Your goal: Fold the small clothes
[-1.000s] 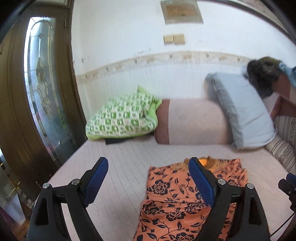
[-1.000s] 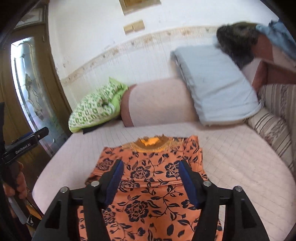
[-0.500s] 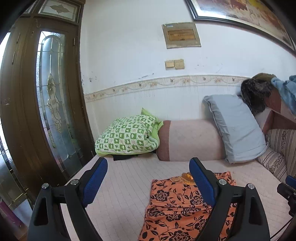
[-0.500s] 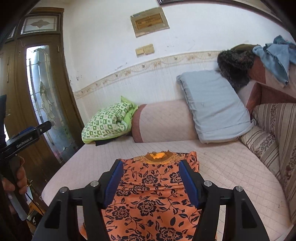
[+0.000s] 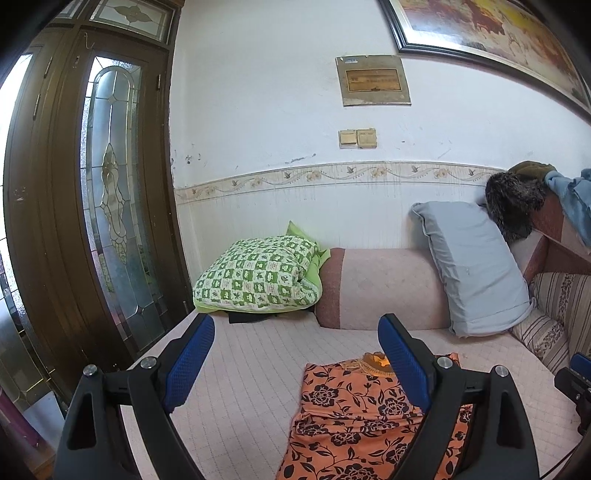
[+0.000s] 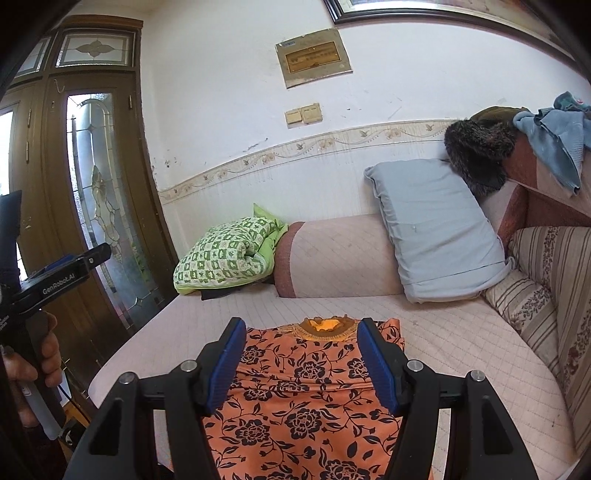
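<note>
Orange floral cloth fills less of both views than it did a second ago: I have raised and tilted both wrists back, so the wall and framed picture (image 5: 491, 29) now show where the bed alone did. The small garment (image 6: 306, 398) lies flat on the quilted bed (image 6: 443, 332), collar toward 12 o'clock, with one crosswise crease across its middle; in the left view it sits at about 5 o'clock. My right hand-held gripper (image 6: 301, 363) hangs over it with jaws spread wide and nothing between them, and my left hand-held gripper (image 5: 295, 363) is just as wide and empty, off the garment's left edge, over bare quilt. I judge this pull-back as a pause between folds: neither tool is in contact, and I would need to come down again onto an edge. A green checked pillow (image 5: 258, 273) and grey pillow (image 5: 476, 266) stay well clear at 12 o'clock.
</note>
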Tool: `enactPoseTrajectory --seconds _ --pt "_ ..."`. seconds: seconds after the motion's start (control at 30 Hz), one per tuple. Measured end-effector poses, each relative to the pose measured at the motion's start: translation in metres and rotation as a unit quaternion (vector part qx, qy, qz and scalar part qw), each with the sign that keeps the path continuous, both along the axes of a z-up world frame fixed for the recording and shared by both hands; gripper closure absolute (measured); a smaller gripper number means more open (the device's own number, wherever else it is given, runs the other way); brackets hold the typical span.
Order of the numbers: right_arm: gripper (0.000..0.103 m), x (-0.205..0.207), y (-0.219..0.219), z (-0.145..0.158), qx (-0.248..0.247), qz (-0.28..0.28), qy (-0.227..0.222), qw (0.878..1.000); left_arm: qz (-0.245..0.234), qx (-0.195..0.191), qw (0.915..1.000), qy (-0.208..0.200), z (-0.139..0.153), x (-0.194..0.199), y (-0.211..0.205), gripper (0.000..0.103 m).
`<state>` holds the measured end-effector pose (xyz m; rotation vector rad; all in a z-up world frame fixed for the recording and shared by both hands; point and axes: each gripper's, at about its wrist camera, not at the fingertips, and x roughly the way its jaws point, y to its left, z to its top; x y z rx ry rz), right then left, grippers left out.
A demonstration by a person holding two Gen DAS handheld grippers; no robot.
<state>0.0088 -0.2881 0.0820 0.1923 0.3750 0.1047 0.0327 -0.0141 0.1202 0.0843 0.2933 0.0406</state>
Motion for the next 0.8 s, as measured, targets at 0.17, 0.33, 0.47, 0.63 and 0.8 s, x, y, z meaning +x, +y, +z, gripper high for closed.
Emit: enactPoseTrajectory --seconds 0.17,0.33,0.47,0.63,0.8 --pt "0.037 0.003 0.005 0.0 -0.003 0.002 0.005 1.0 0.0 -0.001 1.0 0.003 -0.002 0.002 0.001 0.013" --pt "0.037 0.004 0.011 0.001 -0.009 0.004 0.003 1.0 -0.001 -0.008 1.0 0.002 -0.002 0.002 0.004 0.013" --pt "0.037 0.003 0.014 0.004 -0.011 0.006 -0.002 1.0 -0.002 -0.01 0.9999 0.003 -0.002 0.002 0.004 0.013" --pt "0.037 0.0 0.019 0.005 -0.014 0.007 -0.003 1.0 0.0 -0.012 0.9999 0.004 -0.004 0.002 0.006 0.013" --pt "0.037 0.001 0.025 0.003 -0.028 0.008 0.001 1.0 0.002 -0.012 0.9999 0.008 -0.008 0.002 0.006 0.013"
